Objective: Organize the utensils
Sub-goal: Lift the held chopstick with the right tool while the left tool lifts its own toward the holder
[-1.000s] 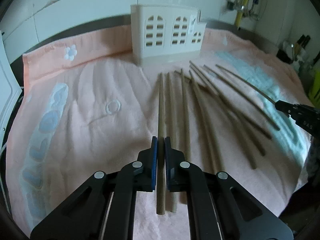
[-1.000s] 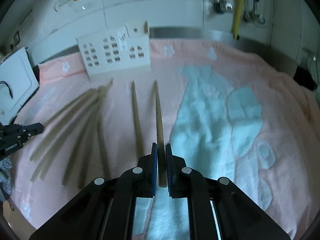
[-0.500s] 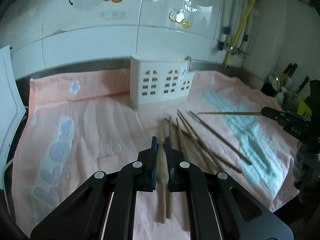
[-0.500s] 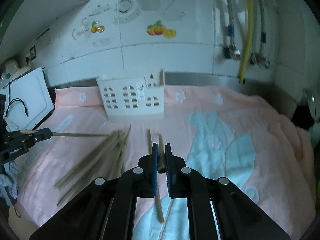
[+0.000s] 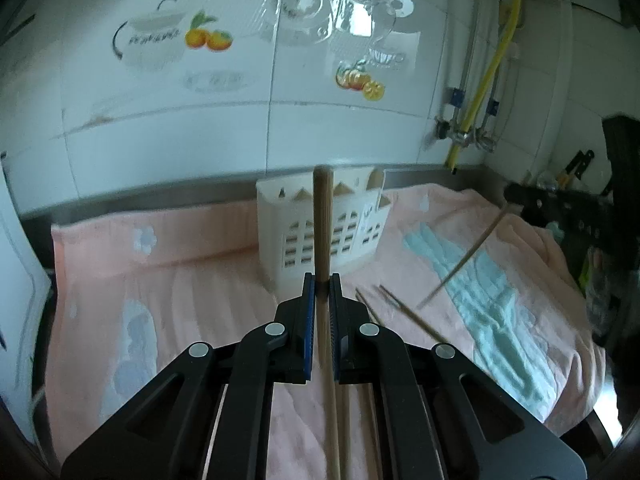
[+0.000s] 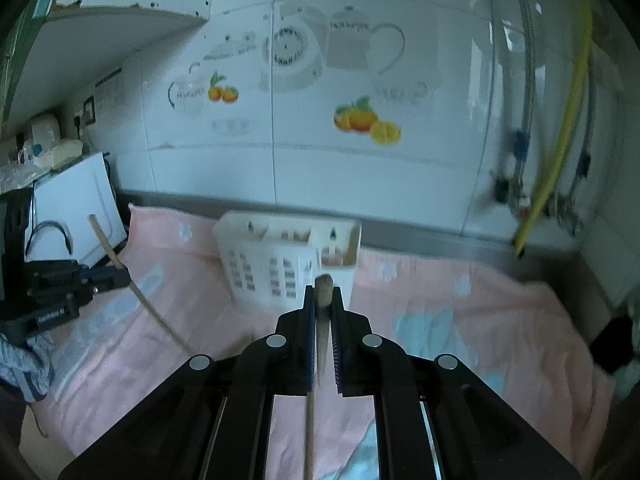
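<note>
Between each gripper's closed fingers, left gripper (image 5: 322,280) and right gripper (image 6: 322,292), one chopstick (image 5: 322,224), before the white holder (image 6: 280,256).

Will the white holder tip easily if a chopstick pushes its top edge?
Probably, somewhat: the holder looks like thin, cut-out plastic, so light. It stands on soft towel, not a firm base. It looks nearly empty, so little weighs it down.

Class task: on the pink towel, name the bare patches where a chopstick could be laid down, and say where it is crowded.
Bare towel lies left of the white utensil holder, toward the flower print. The blue-print stretch right of the holder also looks free. Loose chopsticks crowd the strip in front of the holder, beside the left gripper.
</note>
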Demonstrator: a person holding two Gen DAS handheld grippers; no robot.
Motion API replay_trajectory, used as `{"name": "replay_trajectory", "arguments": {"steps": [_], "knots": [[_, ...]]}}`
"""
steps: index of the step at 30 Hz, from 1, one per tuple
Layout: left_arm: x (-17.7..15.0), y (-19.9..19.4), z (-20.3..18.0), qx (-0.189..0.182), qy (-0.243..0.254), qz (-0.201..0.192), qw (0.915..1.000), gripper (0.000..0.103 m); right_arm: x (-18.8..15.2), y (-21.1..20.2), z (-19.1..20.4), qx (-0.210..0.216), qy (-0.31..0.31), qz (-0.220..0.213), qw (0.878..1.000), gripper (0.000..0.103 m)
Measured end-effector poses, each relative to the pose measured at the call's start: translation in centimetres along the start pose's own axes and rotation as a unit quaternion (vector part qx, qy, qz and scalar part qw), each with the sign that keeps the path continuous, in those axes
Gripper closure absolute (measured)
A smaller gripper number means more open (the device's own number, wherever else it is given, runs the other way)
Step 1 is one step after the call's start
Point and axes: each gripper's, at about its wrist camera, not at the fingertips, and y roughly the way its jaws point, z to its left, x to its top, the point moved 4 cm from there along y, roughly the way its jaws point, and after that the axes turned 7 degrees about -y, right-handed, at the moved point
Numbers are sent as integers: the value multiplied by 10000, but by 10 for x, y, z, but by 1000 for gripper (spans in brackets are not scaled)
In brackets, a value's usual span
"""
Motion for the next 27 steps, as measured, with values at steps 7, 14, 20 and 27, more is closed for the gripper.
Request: {"name": "replay_trajectory", "arguments": {"steps": [7, 14, 20, 27], "knots": [[49, -14, -16, -32, 239, -399, 9989, 97, 59, 3, -12, 111, 0, -216, 9997, 96], [114, -17, -32, 67, 435, -1042, 9936, 97, 121, 12, -27, -120, 28, -631, 9979, 96], [144, 3, -32, 309, 515, -1347, 9891, 97, 149, 37, -38, -210, 115, -730, 9970, 96], [144, 40, -11, 409, 244, -1186, 9918, 97, 140, 79, -42, -83, 319, -501, 9982, 96]]}}
